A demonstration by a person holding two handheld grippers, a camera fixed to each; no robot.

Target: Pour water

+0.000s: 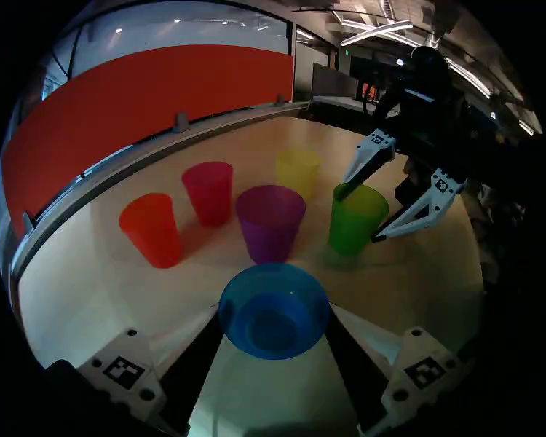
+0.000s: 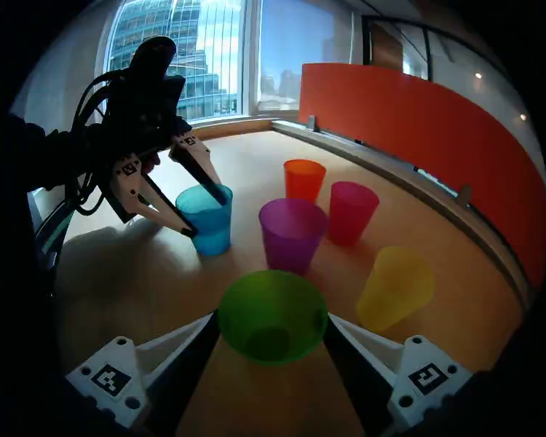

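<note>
- Left claw (image 1: 273,320) grips the blue cup (image 1: 273,291), which stands upright on the surface (image 1: 418,291)
- Right claw (image 2: 271,324) grips the green cup (image 2: 271,306), just beside the purple cup (image 2: 291,233)

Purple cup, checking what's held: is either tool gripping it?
No, the purple cup stands free on the table; the left tool holds the blue cup, the right tool the green cup.

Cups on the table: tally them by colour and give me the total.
orange cup: 1
pink cup: 1
purple cup: 1
yellow cup: 1
green cup: 1
blue cup: 1
Total: 6 cups
</note>
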